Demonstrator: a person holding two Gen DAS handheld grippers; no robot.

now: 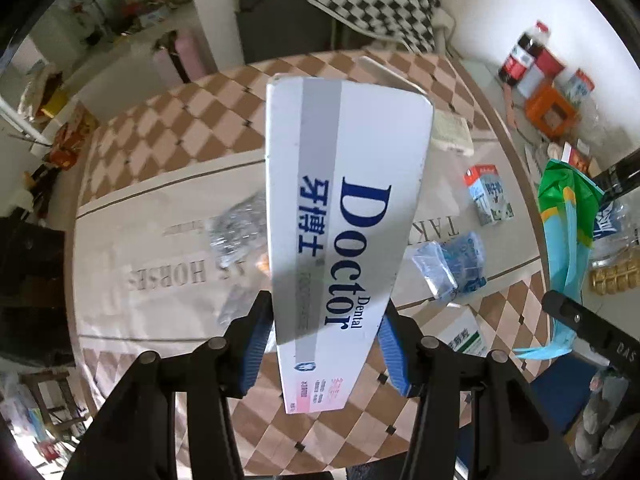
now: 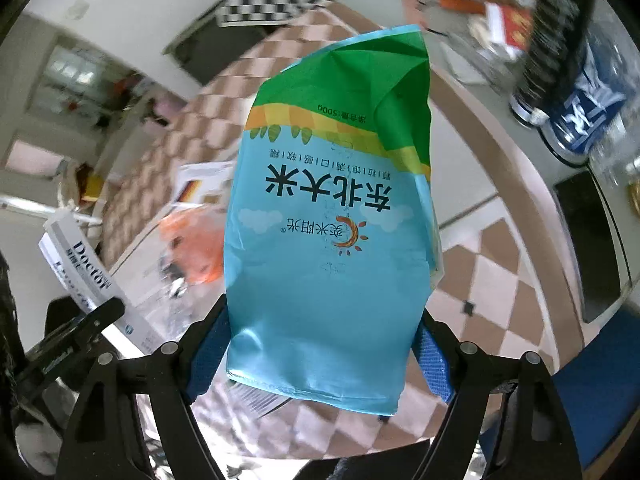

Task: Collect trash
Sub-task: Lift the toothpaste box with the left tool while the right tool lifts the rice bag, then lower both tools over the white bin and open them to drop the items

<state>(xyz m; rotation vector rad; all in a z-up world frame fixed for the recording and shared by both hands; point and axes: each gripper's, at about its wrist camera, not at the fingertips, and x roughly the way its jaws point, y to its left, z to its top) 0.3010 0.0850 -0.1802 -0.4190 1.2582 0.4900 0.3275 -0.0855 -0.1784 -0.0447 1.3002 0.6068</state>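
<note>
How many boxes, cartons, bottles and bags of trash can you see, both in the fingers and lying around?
Boxes: 3 (white toothpaste box in the left gripper, orange box, green-and-white box)
Milk cartons: 2 ()
Bottles: 1 (cola bottle)
Bags: 2 (rice bag in the right gripper, blue wrapper)
Total: 8

My left gripper [image 1: 324, 344] points steeply down, blue pads [image 1: 256, 344] pressed against both sides of the box [image 1: 340, 208] — a firm clamp low on its length. My right gripper [image 2: 320, 354] tilts down too, jaws set wider, pads [image 2: 434, 364] hugging the bag [image 2: 328, 240] at its lower edges. In the left view, the right gripper's black finger [image 1: 592, 328] shows at the edge — fingertips of my hand [image 1: 600, 412] below it.
</note>
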